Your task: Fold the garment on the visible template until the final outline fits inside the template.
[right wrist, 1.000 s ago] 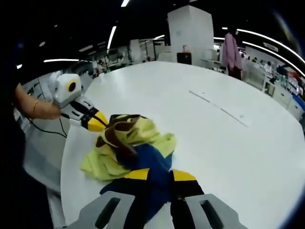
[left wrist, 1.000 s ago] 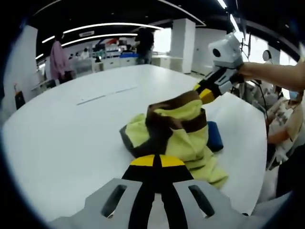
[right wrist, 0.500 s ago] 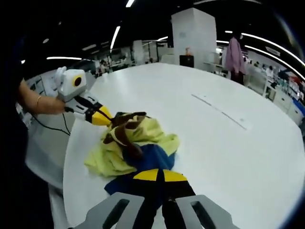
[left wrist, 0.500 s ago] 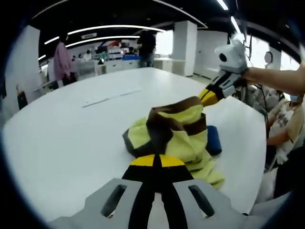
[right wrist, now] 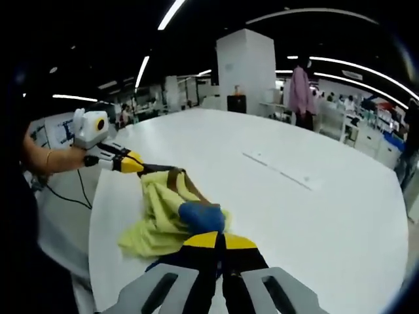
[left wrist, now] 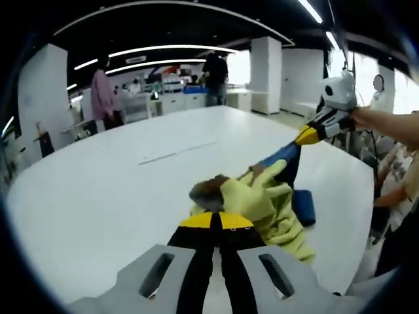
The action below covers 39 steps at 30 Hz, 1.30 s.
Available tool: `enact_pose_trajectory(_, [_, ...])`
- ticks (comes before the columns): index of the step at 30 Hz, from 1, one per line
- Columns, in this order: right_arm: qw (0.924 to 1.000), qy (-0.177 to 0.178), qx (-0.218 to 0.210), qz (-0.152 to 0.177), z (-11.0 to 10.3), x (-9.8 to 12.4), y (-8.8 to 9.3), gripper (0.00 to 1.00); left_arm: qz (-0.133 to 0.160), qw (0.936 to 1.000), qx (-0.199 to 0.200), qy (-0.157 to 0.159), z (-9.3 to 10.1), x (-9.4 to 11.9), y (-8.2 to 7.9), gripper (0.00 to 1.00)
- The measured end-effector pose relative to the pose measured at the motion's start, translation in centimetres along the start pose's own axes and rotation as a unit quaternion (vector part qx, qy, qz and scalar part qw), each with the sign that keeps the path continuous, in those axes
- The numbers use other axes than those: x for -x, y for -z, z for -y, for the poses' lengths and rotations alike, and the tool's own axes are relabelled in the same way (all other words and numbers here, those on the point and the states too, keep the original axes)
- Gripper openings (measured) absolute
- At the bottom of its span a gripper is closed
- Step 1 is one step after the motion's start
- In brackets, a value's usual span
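- Left gripper view: the left gripper (left wrist: pixel 217 221) rises from the bottom edge with its yellow-tipped black jaws pressed together on the near edge of the garment (left wrist: pixel 262 204).
- The garment is a bunched heap of yellow-green cloth with brown and grey parts and a blue part, lying on the white surface (left wrist: pixel 98 190) just ahead of the jaws.
- A strip of the garment is lifted and stretched up toward the right, where the right gripper (left wrist: pixel 308 135) has its jaws pinched on the blue end; a person's hand (left wrist: pixel 366 119) holds that gripper.
- A thin pale strip (left wrist: pixel 177 150) lies flat on the surface, well apart from the garment.
- People stand in the far background, one in pink (left wrist: pixel 103 97) and one in dark clothes (left wrist: pixel 214 75).
- Right gripper view: the right gripper (right wrist: pixel 219 241) comes up from the bottom, jaws closed together on the blue part of the garment (right wrist: pixel 171 210).
- The yellow-green cloth spreads to the left of the jaws on the surface (right wrist: pixel 314 216), with its far edge raised.
- The left gripper (right wrist: pixel 131 163) enters from the left, jaws clamped on that raised edge near a brown band, so the cloth hangs taut between the two grippers.
- A pale strip (right wrist: pixel 281 169) lies farther out on the surface.
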State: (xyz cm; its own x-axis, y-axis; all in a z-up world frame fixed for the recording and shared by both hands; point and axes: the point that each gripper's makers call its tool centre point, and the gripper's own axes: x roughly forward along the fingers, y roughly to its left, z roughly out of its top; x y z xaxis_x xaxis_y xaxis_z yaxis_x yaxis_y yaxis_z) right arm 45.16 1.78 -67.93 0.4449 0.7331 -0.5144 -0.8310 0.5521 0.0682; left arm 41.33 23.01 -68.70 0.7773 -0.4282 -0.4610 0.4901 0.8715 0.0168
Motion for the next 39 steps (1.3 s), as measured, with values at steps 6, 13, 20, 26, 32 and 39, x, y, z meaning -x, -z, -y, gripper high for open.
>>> enact_pose_trajectory(6, [0.9995,0.020,-0.011,0.020,1.0,0.5,-0.9,0.00,0.011,0.9999,0.003,-0.010,-1.3,-0.2,-1.4,0.00])
enact_pose_trajectory(13, [0.9962,0.067,-0.029,0.046,3.3,1.4,-2.0,0.00,0.033,0.9992,-0.001,-0.021,-2.7,-0.5,-3.8,0.00])
enact_pose_trajectory(20, [0.9932,0.094,-0.039,0.056,4.8,1.3,-2.6,0.00,0.043,0.9988,-0.007,-0.025,-3.6,-1.3,-5.1,0.00])
enact_pose_trajectory(26, [0.9849,0.152,-0.054,0.064,7.0,1.0,-3.3,0.00,0.056,0.9979,-0.006,-0.032,-5.0,-2.8,-6.8,0.00])
enact_pose_trajectory(32, [0.9727,0.208,-0.050,0.090,8.4,0.7,-5.3,0.00,0.076,0.9961,0.015,-0.043,-6.3,-3.9,-8.3,0.00])
enact_pose_trajectory(39, [0.9592,0.254,-0.089,0.085,11.2,-0.8,-4.9,0.00,0.087,0.9941,0.029,-0.058,-8.1,-6.2,-8.7,0.00])
